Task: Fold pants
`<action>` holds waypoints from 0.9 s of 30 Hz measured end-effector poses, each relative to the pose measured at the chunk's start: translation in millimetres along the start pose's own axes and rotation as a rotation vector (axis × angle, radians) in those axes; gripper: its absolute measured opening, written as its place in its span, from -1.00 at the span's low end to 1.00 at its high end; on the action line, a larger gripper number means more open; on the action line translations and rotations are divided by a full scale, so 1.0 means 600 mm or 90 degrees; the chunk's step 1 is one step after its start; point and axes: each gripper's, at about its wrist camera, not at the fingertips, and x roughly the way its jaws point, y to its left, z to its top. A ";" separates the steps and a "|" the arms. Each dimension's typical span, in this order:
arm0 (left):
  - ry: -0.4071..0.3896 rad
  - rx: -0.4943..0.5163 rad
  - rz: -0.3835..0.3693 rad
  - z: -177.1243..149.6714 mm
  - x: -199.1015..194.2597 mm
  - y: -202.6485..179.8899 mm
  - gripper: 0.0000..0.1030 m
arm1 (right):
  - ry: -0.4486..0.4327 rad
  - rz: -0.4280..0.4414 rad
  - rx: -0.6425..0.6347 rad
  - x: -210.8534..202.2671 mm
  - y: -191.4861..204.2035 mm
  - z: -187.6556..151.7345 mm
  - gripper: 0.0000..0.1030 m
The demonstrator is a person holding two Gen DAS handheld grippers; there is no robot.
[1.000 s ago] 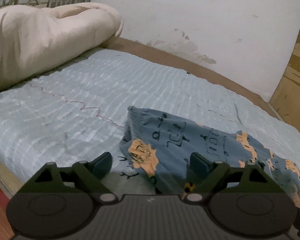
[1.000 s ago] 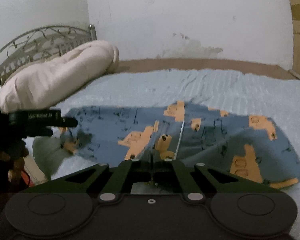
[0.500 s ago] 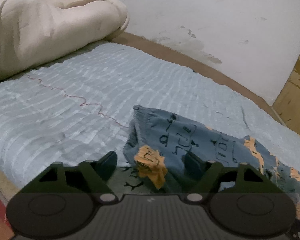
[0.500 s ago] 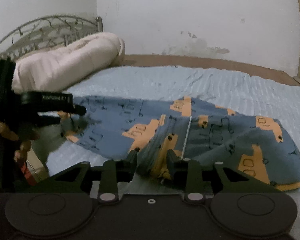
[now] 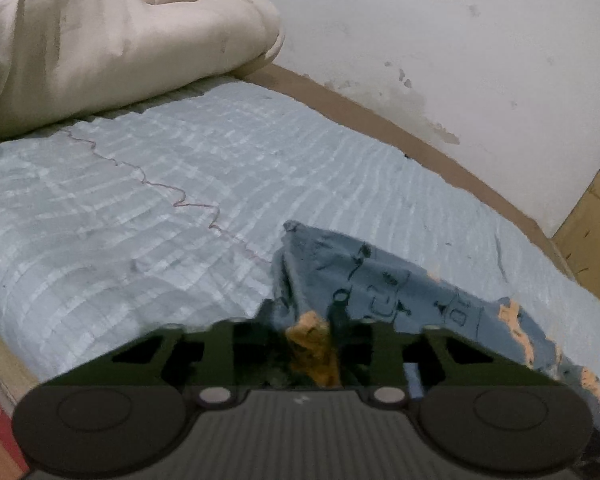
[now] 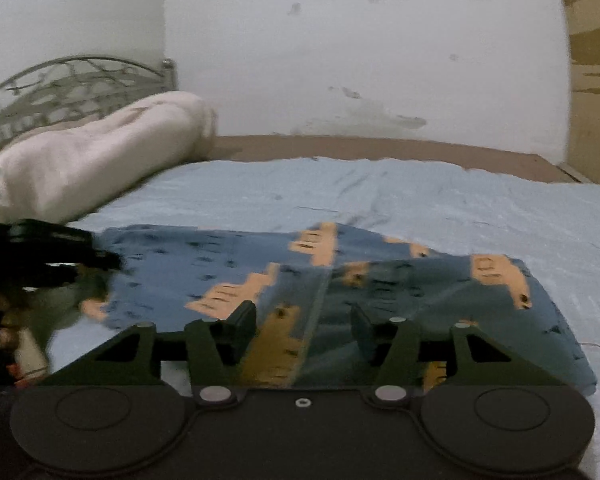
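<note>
Blue pants with orange vehicle prints lie on the light blue bed sheet. My left gripper is shut on a bunched corner of the pants at the near edge of the bed. In the right wrist view the left gripper shows at the left, holding the pants' left end. My right gripper is open just above the near middle edge of the pants, its fingers apart with the cloth between and below them.
A rolled cream blanket lies at the head of the bed by a metal headboard. A white stained wall runs behind. A wooden panel stands at the right. The brown bed frame edges the sheet.
My left gripper closed from open onto the pants' corner. My right gripper went from shut to wide open, letting go of the cloth's near edge.
</note>
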 end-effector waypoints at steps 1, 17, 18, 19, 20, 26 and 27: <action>-0.007 0.002 0.002 0.001 -0.003 -0.003 -0.58 | 0.006 -0.007 -0.005 0.007 -0.001 -0.004 0.13; -0.125 0.130 -0.106 0.043 -0.107 -0.167 -0.65 | -0.033 -0.012 -0.008 -0.004 -0.019 -0.014 0.42; -0.127 0.138 -0.115 0.044 -0.110 -0.184 -0.65 | -0.038 -0.011 -0.009 -0.008 -0.021 -0.013 0.44; -0.129 0.146 -0.126 0.043 -0.113 -0.201 -0.65 | -0.046 -0.010 -0.011 -0.013 -0.025 -0.012 0.45; -0.131 0.153 -0.137 0.042 -0.115 -0.218 -0.65 | -0.052 -0.010 -0.014 -0.018 -0.029 -0.011 0.48; -0.120 0.209 -0.209 0.024 -0.118 -0.320 -0.65 | -0.083 -0.029 -0.020 -0.060 -0.076 -0.009 0.67; -0.114 0.219 -0.219 0.016 -0.114 -0.338 -0.65 | -0.087 -0.036 -0.017 -0.068 -0.088 -0.009 0.72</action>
